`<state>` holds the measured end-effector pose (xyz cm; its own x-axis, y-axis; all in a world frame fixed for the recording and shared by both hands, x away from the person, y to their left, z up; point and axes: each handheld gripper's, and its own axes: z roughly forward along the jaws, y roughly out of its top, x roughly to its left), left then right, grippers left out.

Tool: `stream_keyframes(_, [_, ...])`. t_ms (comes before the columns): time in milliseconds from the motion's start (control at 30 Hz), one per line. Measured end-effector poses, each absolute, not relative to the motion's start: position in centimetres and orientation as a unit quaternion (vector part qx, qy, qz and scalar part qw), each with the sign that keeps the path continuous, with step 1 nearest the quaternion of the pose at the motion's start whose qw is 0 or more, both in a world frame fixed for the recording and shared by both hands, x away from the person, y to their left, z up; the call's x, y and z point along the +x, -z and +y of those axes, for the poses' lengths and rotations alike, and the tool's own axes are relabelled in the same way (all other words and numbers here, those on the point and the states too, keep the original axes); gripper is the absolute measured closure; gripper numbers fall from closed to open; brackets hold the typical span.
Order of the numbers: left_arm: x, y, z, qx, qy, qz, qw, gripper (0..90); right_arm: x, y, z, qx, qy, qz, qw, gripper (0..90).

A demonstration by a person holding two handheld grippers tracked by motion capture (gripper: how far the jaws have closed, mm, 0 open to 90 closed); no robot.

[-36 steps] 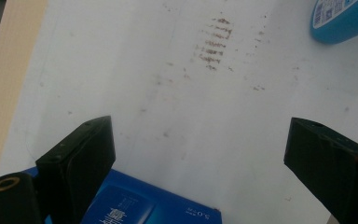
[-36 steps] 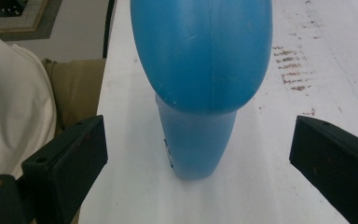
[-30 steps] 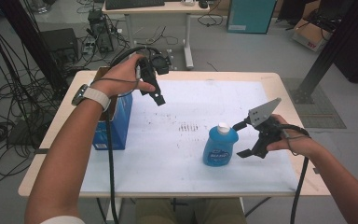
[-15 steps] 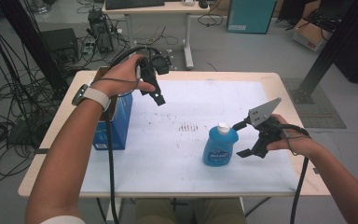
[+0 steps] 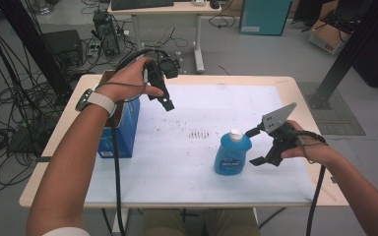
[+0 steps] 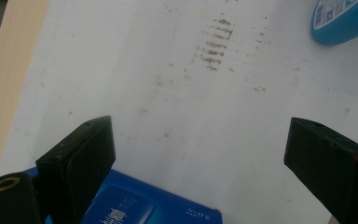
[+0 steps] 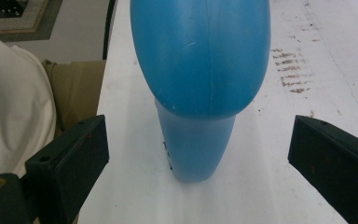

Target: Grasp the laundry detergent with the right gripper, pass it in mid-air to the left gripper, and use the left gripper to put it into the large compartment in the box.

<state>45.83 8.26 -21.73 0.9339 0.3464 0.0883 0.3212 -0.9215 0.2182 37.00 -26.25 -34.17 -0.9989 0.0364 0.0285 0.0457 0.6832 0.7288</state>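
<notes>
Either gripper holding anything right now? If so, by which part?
Nothing held. The right gripper is open, its fingers either side of the blue bottle without touching. The left gripper is open above the table.

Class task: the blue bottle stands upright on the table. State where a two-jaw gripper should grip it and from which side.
Grip the blue bottle across its narrow body below the white cap, coming level from its right, where the open right gripper already faces it.

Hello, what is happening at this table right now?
A person holds a gripper in each hand. The right gripper is open, its jaws on either side of the upright blue plastic bottle with a white cap, not touching it. The left gripper hangs open above the blue cardboard box at the table's left edge.
</notes>
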Motion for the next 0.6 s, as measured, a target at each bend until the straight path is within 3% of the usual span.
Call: stream_keyframes(600, [45.81, 21.74, 8.34, 0.977, -0.066, 0.172, 0.104, 9.2, 36.97, 34.26, -26.1, -0.025, 0.397, -0.918, 0.004, 4.9])
